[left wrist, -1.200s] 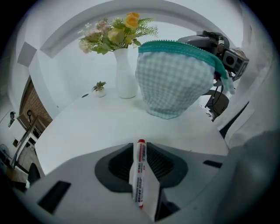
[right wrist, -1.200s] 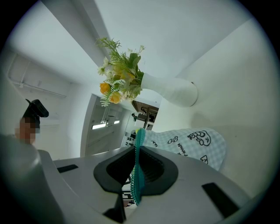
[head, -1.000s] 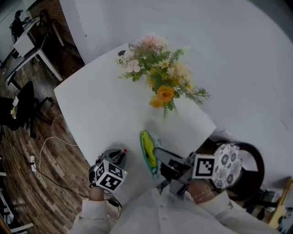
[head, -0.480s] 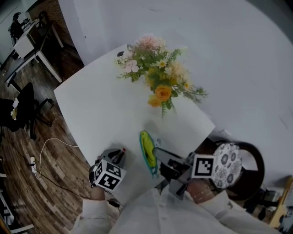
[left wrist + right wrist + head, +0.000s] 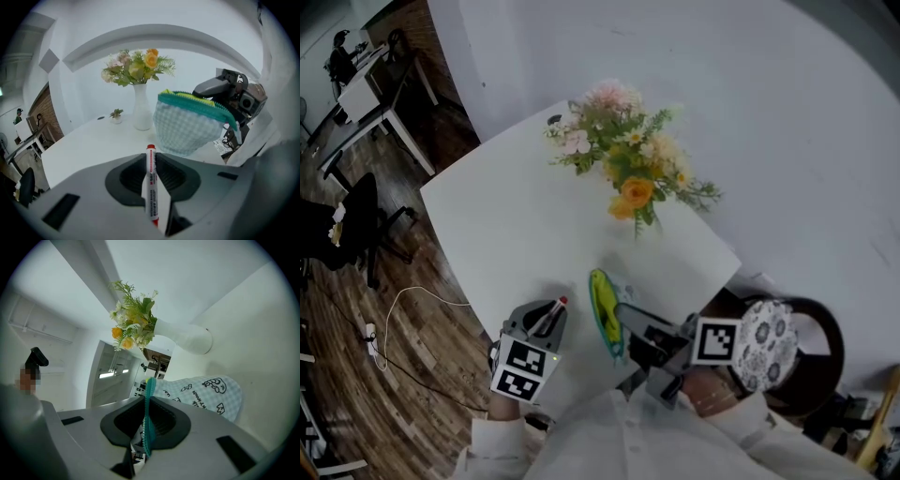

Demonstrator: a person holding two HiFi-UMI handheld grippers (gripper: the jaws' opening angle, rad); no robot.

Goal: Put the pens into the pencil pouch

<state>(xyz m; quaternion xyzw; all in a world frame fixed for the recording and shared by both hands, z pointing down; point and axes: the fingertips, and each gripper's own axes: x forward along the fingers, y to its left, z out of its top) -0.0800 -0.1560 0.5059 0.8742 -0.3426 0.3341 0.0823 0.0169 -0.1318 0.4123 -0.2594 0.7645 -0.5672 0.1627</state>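
A thin, round pen (image 5: 151,187) with a white body and red ends is squeezed between the dark jaws of the left gripper (image 5: 549,319), which is clenched on it. The pen's red tip is seen sticking out past the jaws, near the edge of the smooth white table (image 5: 506,216). A soft cloth pouch (image 5: 185,126) with little blue and white squares is held up just beside the pen. Its bumpy green zipper edge (image 5: 149,423) is pinched tight by the right gripper (image 5: 621,314), and the pouch's body is left hanging below. A smooth white vase (image 5: 140,110) of flowers is stood farther back.
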